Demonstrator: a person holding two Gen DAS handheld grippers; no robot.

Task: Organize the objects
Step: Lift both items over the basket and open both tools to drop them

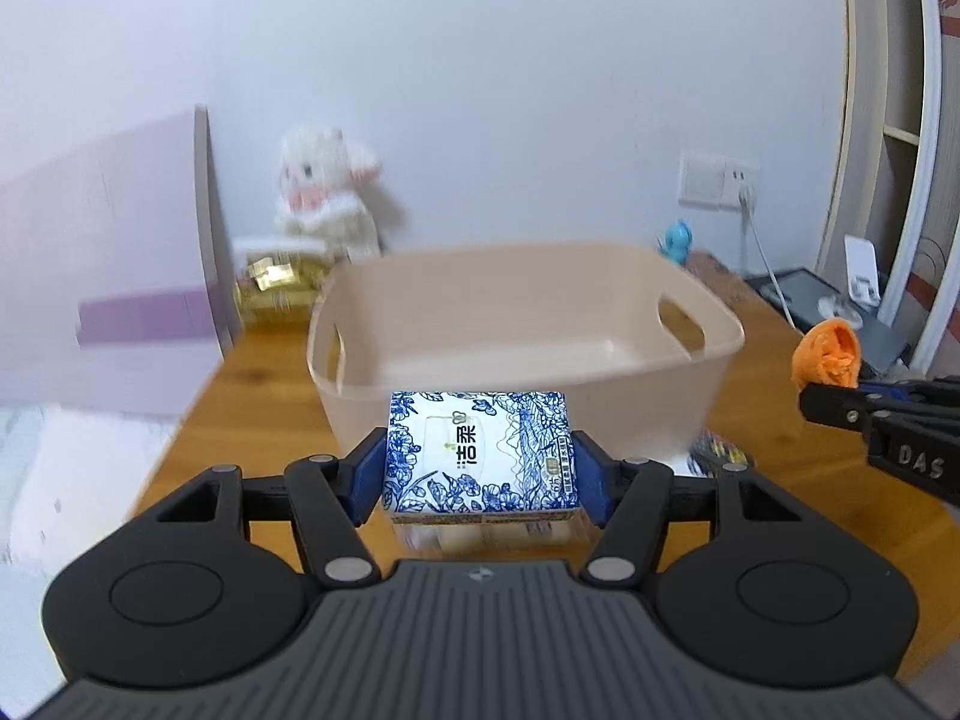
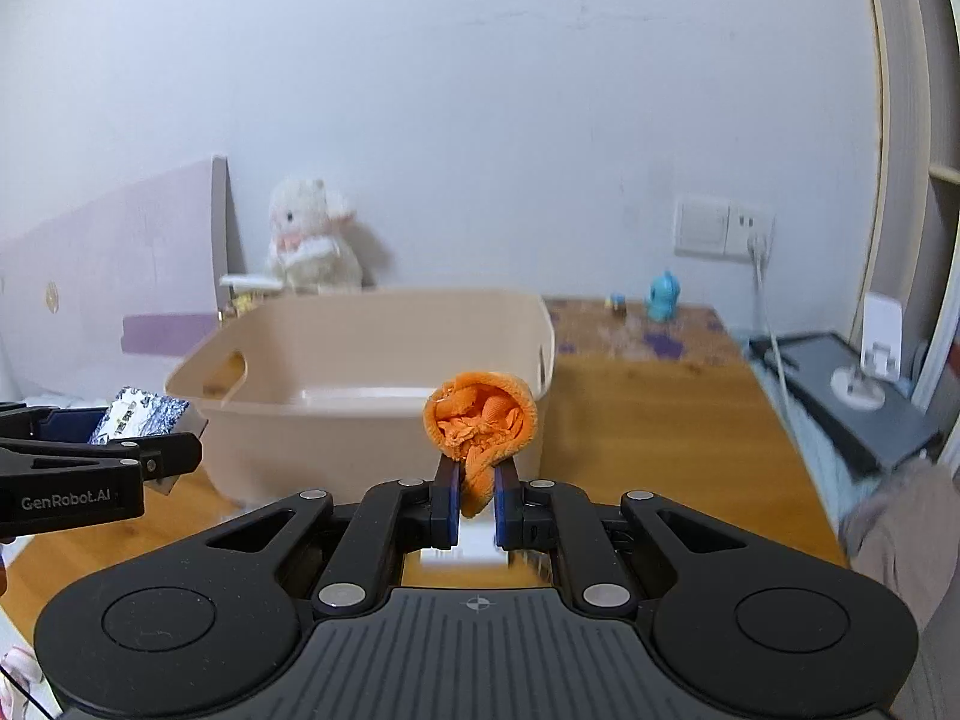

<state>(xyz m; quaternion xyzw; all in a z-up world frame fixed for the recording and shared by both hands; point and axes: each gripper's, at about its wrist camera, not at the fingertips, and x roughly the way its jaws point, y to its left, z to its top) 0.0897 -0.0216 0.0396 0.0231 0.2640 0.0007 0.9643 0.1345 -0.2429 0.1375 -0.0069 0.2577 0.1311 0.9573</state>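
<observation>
Left tongs [image 1: 480, 468] clamp the tissue pack [image 1: 480, 456]; right tongs [image 2: 477, 495] pinch the orange cloth [image 2: 480, 426]. Basket [image 1: 522, 324] sits just ahead of both: carry each over its rim before opening.

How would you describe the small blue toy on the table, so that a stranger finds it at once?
Start at the big beige basket on the wooden table. Look past its right end toward the wall, below the white wall socket. The blue toy stands there upright on a patterned mat, the only bright blue figure at the wall.

Blue-white tissue pack [image 1: 480, 456] and orange cloth [image 2: 480, 429], both lifted before empty beige basket [image 1: 708, 387]
</observation>
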